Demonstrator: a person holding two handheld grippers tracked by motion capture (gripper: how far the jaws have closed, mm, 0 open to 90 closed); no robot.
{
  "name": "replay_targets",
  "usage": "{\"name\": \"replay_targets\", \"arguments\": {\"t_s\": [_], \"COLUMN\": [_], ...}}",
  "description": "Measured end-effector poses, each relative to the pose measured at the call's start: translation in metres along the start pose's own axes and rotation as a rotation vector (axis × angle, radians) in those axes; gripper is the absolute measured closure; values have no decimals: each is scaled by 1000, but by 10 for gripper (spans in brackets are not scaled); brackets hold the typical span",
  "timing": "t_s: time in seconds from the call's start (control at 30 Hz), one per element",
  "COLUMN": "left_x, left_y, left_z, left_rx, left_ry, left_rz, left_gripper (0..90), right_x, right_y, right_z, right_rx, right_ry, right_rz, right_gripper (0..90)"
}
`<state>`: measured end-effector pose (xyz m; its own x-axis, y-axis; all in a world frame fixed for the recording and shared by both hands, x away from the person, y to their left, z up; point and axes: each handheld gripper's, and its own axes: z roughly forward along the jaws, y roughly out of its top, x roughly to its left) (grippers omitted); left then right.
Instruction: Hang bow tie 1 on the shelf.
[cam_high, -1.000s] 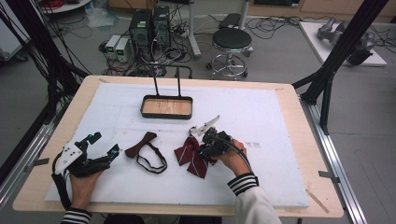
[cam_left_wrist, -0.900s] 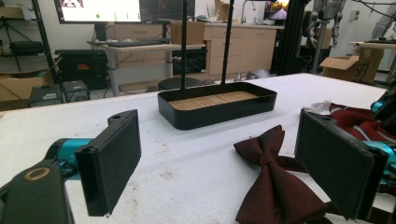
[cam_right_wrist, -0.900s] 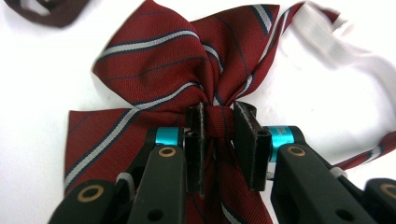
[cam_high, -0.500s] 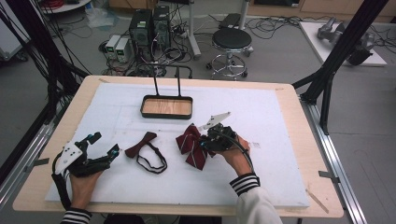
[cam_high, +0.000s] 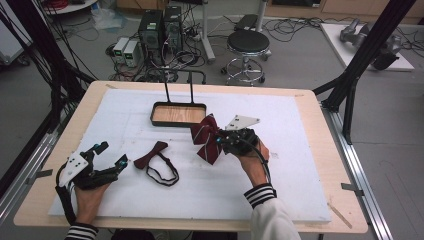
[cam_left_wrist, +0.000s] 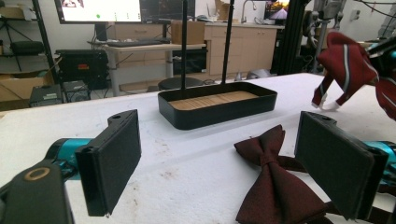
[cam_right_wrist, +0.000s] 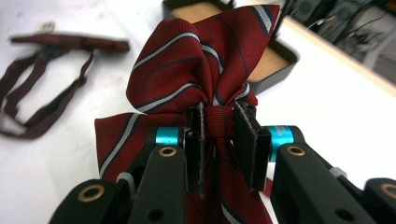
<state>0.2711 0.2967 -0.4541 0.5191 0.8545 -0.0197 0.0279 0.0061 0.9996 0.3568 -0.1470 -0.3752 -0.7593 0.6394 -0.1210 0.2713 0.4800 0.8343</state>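
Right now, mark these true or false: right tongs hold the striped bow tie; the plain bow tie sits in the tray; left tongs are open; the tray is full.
1. Right tongs hold the striped bow tie by its knot: true.
2. The plain bow tie sits in the tray: false, it lies on the white mat.
3. Left tongs are open: true.
4. The tray is full: false, it is empty.

black grippers (cam_high: 223, 145) with teal joints, brass screws, grey plates — white, black-striped cuffs (cam_high: 260, 194).
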Motion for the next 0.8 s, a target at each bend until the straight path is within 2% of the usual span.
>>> {"name": "replay_targets", "arguments": {"t_s": [0.07, 0.1, 0.13, 0.17, 0.2, 0.23, 0.5, 0.8], "left_x": [0, 0, 0, 0, 0, 0, 0, 0], "left_y": [0, 0, 0, 0, 0, 0, 0, 0], "left_z": [0, 0, 0, 0, 0, 0, 0, 0], "left_rx": [0, 2, 2, 3, 3, 3, 3, 3], "left_ry": [0, 0, 0, 0, 0, 0, 0, 0], "left_rz": [1, 2, 2, 2, 3, 3, 2, 2], "left_gripper": [151, 151, 151, 151, 151, 151, 151, 151], "right_x": [-1, -2, -2, -4, -4, -7, -11, -18], "right_y": [1, 3, 3, 4, 4, 5, 12, 32], "right_z": [-1, -4, -4, -6, -6, -7, -9, -9], "right_rx": [-15, -55, -55, -87, -87, -112, -145, -190], "right_ry": [-11, -36, -36, -49, -49, -55, -74, -95], "right_rz": [6, 9, 9, 28, 28, 52, 71, 81], "right_gripper": [747, 747, 747, 747, 747, 746, 746, 746]}}
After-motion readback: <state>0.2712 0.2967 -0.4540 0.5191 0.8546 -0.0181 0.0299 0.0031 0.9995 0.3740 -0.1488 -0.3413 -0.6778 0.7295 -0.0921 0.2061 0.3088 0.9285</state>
